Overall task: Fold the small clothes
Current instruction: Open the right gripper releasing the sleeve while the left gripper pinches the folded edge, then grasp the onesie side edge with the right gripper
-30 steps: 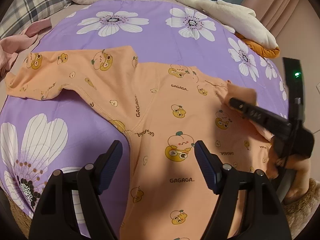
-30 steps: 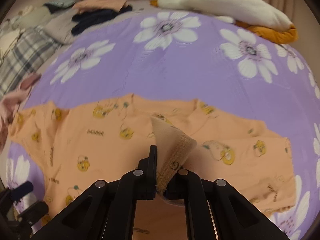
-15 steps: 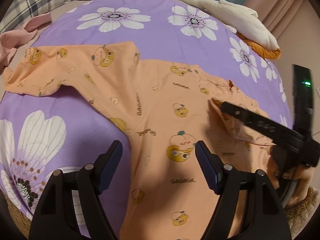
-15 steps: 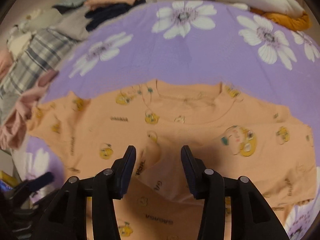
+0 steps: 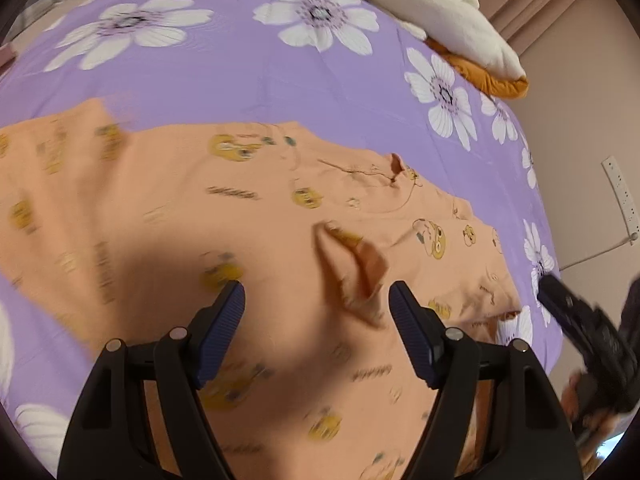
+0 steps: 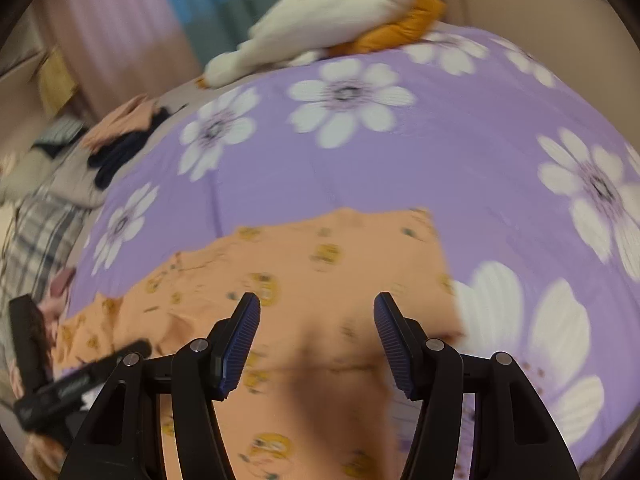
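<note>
An orange child's top (image 5: 168, 216) printed with yellow cartoon figures lies spread on a purple flowered bedspread (image 5: 248, 76). A sleeve end (image 5: 352, 268) lies folded over onto the body, standing up in a crease. My left gripper (image 5: 316, 300) is open and empty just above the top, with the folded sleeve end between its fingers' line of sight. My right gripper (image 6: 316, 312) is open and empty over the top (image 6: 328, 264) near its right edge. The right gripper also shows in the left wrist view (image 5: 580, 320), the left gripper in the right wrist view (image 6: 80, 376).
A white and orange plush blanket (image 5: 440, 12) lies at the far edge of the bed; it also shows in the right wrist view (image 6: 332, 24). A pile of other clothes (image 6: 100, 148) and a plaid cloth (image 6: 36, 232) lie at the left. A wall socket strip (image 5: 620, 192) is on the right.
My right gripper let go of the sleeve end on the top's body, opened, and drew back to the right. My left gripper swung right over the top.
</note>
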Action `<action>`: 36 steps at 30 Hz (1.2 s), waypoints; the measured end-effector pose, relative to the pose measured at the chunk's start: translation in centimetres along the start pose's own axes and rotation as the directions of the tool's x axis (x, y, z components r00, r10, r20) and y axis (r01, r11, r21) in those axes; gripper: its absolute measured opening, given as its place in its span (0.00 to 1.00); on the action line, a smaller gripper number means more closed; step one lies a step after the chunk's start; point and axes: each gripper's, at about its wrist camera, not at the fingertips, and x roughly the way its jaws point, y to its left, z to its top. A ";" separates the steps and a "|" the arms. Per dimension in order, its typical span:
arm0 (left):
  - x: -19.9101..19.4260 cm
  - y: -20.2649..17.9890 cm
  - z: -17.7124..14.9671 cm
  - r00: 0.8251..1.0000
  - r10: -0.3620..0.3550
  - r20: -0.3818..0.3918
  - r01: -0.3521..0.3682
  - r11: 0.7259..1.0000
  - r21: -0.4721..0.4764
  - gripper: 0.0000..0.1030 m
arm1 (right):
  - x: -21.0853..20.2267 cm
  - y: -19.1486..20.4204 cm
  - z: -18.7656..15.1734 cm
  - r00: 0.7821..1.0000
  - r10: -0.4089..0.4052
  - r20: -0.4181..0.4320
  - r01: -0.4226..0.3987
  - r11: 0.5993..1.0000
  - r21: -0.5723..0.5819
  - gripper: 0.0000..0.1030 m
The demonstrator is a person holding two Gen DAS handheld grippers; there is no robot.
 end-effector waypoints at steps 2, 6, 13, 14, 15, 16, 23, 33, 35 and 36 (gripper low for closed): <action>1.3 -0.7 0.4 0.999 -0.042 -0.023 0.042 0.999 0.001 0.68 | -0.3 -1.7 -0.4 1.000 -0.027 0.001 0.027 0.999 0.035 0.57; 4.1 -1.5 1.0 0.991 -0.086 -0.099 0.085 0.996 -0.016 0.43 | -1.1 -5.0 -1.4 0.998 -0.066 0.002 0.065 0.991 0.116 0.57; 4.3 -2.7 1.4 0.995 -0.051 -0.089 0.054 0.998 0.027 0.06 | -1.0 -7.9 -2.5 0.998 -0.056 -0.016 0.058 0.972 0.229 0.57; 4.0 -2.9 1.3 0.997 -0.038 -0.073 0.041 0.998 0.041 0.06 | -1.0 -8.0 -2.6 0.998 -0.056 -0.017 0.059 0.971 0.232 0.57; 3.5 -3.1 1.3 0.998 -0.024 -0.055 0.027 0.998 0.053 0.06 | -1.0 -8.0 -2.5 0.998 -0.056 -0.014 0.058 0.971 0.232 0.57; 3.0 -3.2 1.3 0.999 -0.013 -0.039 0.015 0.998 0.064 0.05 | -1.0 -8.0 -2.6 0.998 -0.056 -0.012 0.057 0.972 0.229 0.57; -1.8 -3.2 3.3 0.996 -0.010 0.090 0.001 0.995 0.095 0.05 | -1.2 -7.3 -2.3 0.998 -0.056 0.000 0.055 0.978 0.203 0.57; -4.7 1.4 5.0 0.980 0.118 0.162 -0.124 0.992 0.030 0.05 | -0.1 -6.1 -1.9 0.999 -0.039 -0.021 0.042 0.983 0.176 0.57; -4.8 2.4 5.1 0.975 0.146 0.166 -0.151 0.988 0.018 0.05 | 0.3 -5.6 -1.8 0.999 -0.033 -0.030 0.037 0.985 0.167 0.57; -4.7 2.7 5.1 0.972 0.163 0.167 -0.168 0.986 0.017 0.05 | 0.6 -5.4 -1.8 0.999 -0.028 -0.036 0.034 0.986 0.163 0.57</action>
